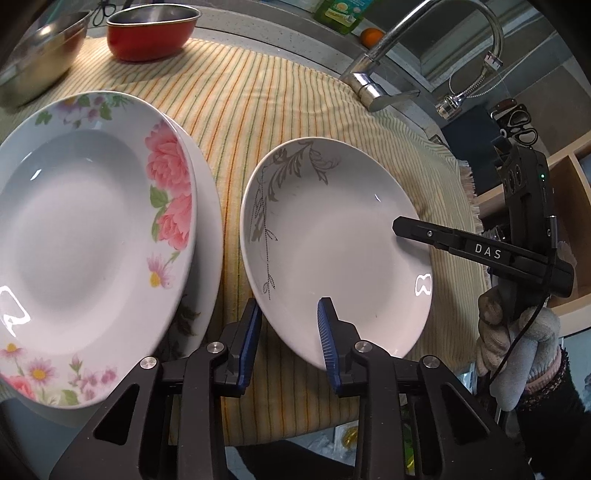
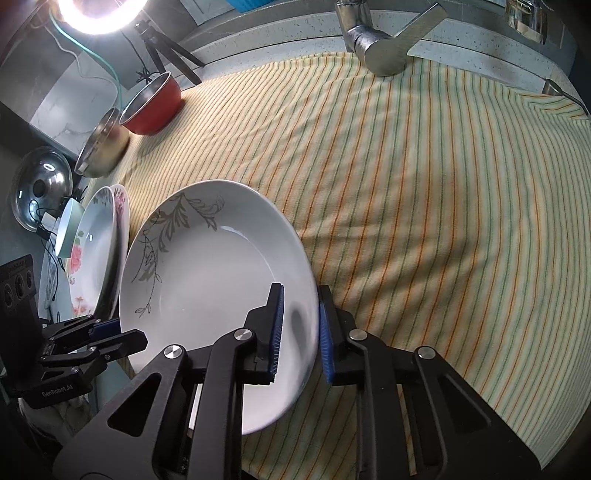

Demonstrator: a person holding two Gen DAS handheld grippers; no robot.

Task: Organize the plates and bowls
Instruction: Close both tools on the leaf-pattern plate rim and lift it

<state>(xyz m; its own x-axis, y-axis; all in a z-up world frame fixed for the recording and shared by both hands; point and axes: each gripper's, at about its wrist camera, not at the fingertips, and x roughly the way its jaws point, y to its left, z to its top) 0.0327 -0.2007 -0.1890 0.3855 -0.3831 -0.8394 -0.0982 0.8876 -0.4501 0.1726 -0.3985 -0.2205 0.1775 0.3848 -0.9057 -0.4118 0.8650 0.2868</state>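
Note:
A white plate with a grey leaf pattern point(image 1: 332, 243) point(image 2: 207, 284) lies on the striped cloth. My left gripper point(image 1: 290, 332) is open, its jaws astride the plate's near-left rim. My right gripper point(image 2: 301, 328) is open, its jaws astride the plate's right rim; its black finger point(image 1: 461, 245) shows over the plate in the left wrist view. A pink-flowered plate point(image 1: 92, 236) point(image 2: 94, 236) rests on another white plate point(image 1: 207, 229) to the left.
A red bowl point(image 1: 151, 29) point(image 2: 155, 107) and a steel bowl point(image 1: 40, 51) point(image 2: 103, 147) stand at the back left of the striped cloth point(image 2: 424, 203). A tap point(image 1: 388, 74) point(image 2: 384, 44) rises behind. A pot lid point(image 2: 40, 184) lies off the cloth.

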